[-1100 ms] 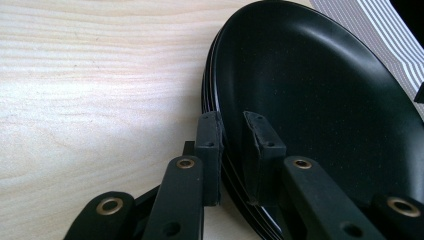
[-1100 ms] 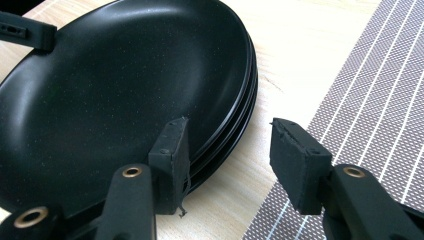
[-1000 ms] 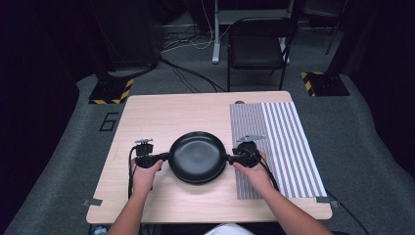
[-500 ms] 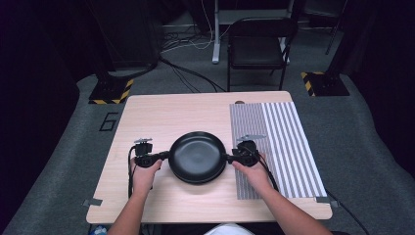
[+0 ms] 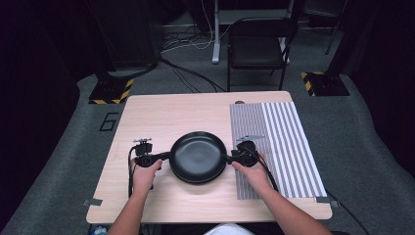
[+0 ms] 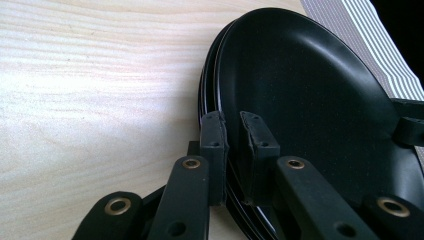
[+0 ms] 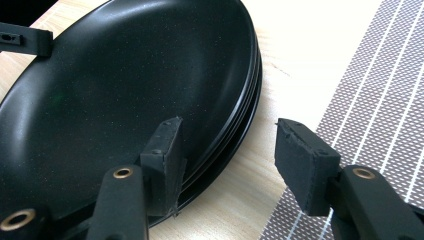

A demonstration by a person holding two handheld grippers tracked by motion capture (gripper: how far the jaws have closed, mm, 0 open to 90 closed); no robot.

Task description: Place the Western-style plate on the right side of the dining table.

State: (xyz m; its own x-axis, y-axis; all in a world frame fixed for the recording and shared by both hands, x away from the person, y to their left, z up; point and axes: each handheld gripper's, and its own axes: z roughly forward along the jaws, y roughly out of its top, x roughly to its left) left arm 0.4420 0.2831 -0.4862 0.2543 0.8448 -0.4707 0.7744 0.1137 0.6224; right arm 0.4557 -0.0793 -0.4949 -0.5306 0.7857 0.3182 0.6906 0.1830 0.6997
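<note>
A stack of black plates (image 5: 197, 156) lies in the middle of the wooden table (image 5: 166, 112). My left gripper (image 5: 164, 157) comes in at the stack's left edge. In the left gripper view its jaws (image 6: 234, 150) are pinched on the rim of the top plate (image 6: 310, 100), one jaw inside the dish and one outside. My right gripper (image 5: 230, 159) sits at the stack's right edge. In the right gripper view it (image 7: 232, 160) stands open astride the plates' rim (image 7: 250, 90), one jaw over the dish, the other above the table by the mat.
A grey striped mat (image 5: 279, 137) covers the table's right part, just past the right gripper. A black folding chair (image 5: 257, 49) stands on the floor behind the table. Cables trail from both grippers along the person's hands.
</note>
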